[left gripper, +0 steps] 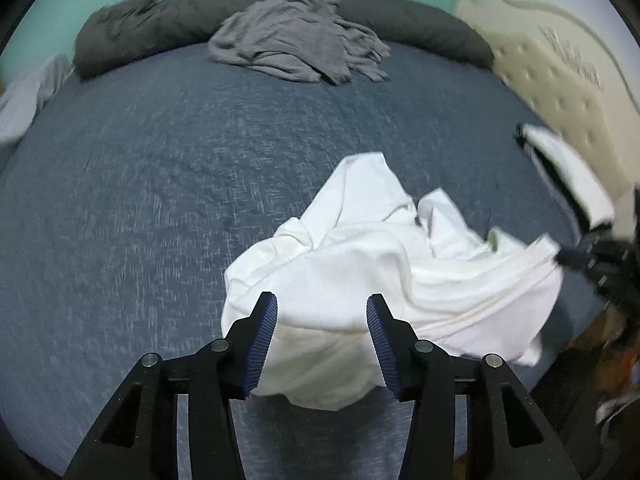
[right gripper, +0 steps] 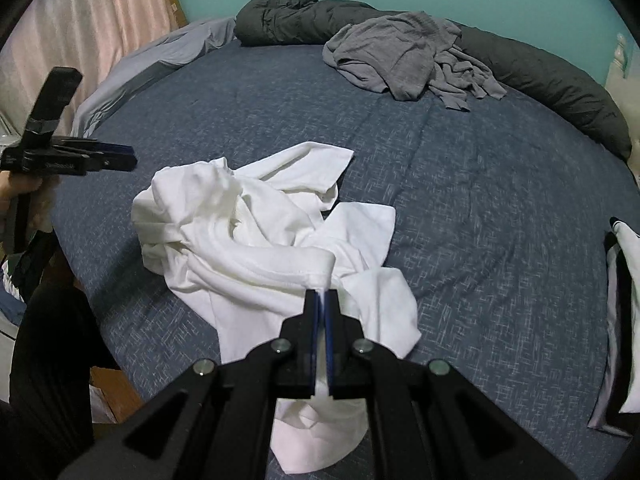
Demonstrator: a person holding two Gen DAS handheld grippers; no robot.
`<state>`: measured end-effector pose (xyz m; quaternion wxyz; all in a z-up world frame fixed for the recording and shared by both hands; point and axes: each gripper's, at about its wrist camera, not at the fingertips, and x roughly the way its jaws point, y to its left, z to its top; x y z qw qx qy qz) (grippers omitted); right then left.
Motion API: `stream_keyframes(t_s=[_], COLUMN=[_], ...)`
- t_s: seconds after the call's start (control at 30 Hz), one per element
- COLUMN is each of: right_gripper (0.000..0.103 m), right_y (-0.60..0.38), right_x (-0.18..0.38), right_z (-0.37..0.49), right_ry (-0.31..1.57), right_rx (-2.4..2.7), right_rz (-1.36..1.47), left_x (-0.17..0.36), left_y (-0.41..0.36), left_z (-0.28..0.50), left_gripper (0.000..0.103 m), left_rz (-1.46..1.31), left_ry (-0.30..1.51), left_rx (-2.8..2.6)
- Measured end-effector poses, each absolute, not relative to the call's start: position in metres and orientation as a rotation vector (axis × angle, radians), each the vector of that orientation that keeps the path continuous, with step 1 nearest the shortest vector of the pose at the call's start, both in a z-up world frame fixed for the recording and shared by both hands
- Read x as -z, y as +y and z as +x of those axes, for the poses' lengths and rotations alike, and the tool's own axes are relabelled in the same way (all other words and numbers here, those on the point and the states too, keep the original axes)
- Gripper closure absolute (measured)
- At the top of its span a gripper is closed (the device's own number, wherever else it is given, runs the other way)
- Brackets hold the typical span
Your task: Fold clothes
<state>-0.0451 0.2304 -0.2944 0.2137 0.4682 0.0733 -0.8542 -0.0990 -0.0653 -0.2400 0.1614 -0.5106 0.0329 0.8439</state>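
A crumpled white shirt (left gripper: pixel 372 264) (right gripper: pixel 256 236) lies on the blue bedspread (left gripper: pixel 160 168) (right gripper: pixel 480 184) near the front edge. My left gripper (left gripper: pixel 322 304) hovers just above its near side, open, nothing between the blue pads. In the right wrist view the left gripper (right gripper: pixel 130 162) is seen side-on at the far left, off the cloth. My right gripper (right gripper: pixel 323 292) is shut on a hemmed edge of the white shirt, which also hangs below the fingers. From the left wrist view the right gripper (left gripper: pixel 560 257) meets the shirt's right end.
A rumpled grey garment (left gripper: pixel 296 36) (right gripper: pixel 416 52) lies at the back against a long dark bolster (left gripper: pixel 424 20) (right gripper: pixel 552 80). A black-and-white folded item (left gripper: pixel 568 176) (right gripper: pixel 620 320) sits at the right edge. Cream headboard (left gripper: pixel 560 60), pink curtain (right gripper: pixel 100 24), and floor clutter flank the bed.
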Motion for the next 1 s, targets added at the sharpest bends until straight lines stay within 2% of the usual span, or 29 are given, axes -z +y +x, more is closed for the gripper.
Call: stream_keyframes(t_s=[0.17,0.37,0.6,0.67,0.73,0.8,0.9,1.0], right_gripper=[0.101,0.1,0.1,0.1,0.1,0.1,0.101,0.1], right_y=[0.23,0.234,0.237,0.237,0.237,0.237,0.237,0.237], right_x=[0.296,0.303,0.305,0.306,0.308,0.309,0.309,0.306], right_z=[-0.044,-0.046,-0.048,-0.049,-0.05,-0.052,-0.053,-0.053], right_ry=[0.198,0.18,0.161,0.161,0.161,0.158,0.147,0.147], right_rx=[2.361,2.351,2.341,2.339,2.338,2.339,2.347,2.354], right_rz=[1.301,1.322,1.328,1.33,1.332,1.333,1.329,1.321], left_x=[0.252,0.271,0.309,0.315,0.317,0.314,0.304,0.287], left_y=[-0.042,-0.027,-0.012,-0.014,-0.016,-0.016,-0.013,-0.013], left_z=[-0.114,-0.149,-0.159,-0.157,-0.155,-0.15,-0.143,-0.137], left_gripper=[0.052,0.041,0.041,0.049,0.079,0.092,0.099,0.1], left_rz=[-1.434,-1.459,-1.508,-1.502,-1.489,-1.468,-1.423,-1.365], left_ry=[0.228,0.228,0.298,0.291,0.279,0.272,0.304,0.324], left_rx=[-2.373,-2.291,-2.147,-2.133,-2.126,-2.125,-2.134,-2.166])
